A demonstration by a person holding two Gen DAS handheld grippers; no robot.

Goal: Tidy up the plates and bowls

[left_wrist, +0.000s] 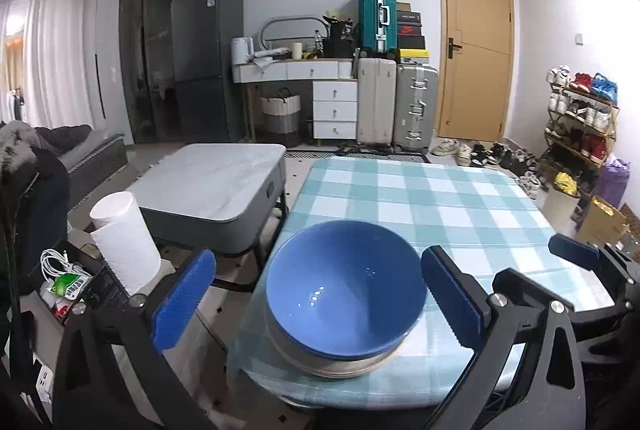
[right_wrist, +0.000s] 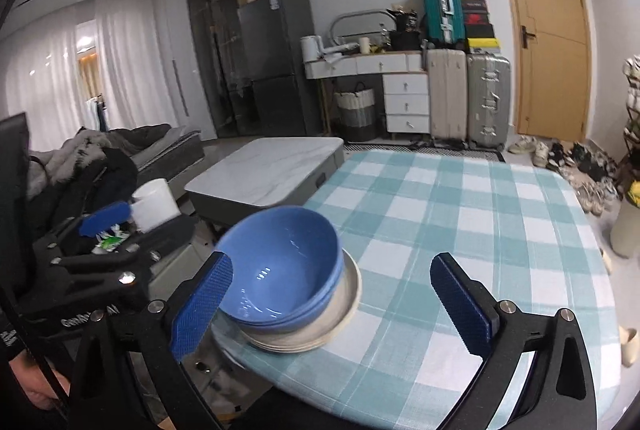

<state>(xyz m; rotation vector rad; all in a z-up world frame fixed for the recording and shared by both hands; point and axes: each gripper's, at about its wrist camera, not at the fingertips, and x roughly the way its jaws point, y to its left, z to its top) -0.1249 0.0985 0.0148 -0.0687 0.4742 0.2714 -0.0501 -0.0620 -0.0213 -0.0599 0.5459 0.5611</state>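
Note:
Blue bowls [left_wrist: 346, 290] sit nested on a stack of beige plates [left_wrist: 340, 366] at the near left corner of the checked table [left_wrist: 460, 198]. My left gripper [left_wrist: 318, 304] is open, its blue pads on either side of the bowls, not touching them. In the right wrist view the bowls [right_wrist: 282, 266] and plates [right_wrist: 340, 314] lie left of centre. My right gripper [right_wrist: 332, 308] is open and empty, its left pad [right_wrist: 202, 306] just in front of the bowls. The right gripper's pad [left_wrist: 574, 252] also shows at the right of the left wrist view.
A low marble-topped table [left_wrist: 212, 182] stands left of the checked table. A white paper roll [left_wrist: 126, 250] and a box of cables [left_wrist: 66, 278] sit at near left. Suitcases [left_wrist: 416, 106], a drawer unit [left_wrist: 334, 108], a door [left_wrist: 476, 50] and a shoe rack [left_wrist: 580, 118] line the back.

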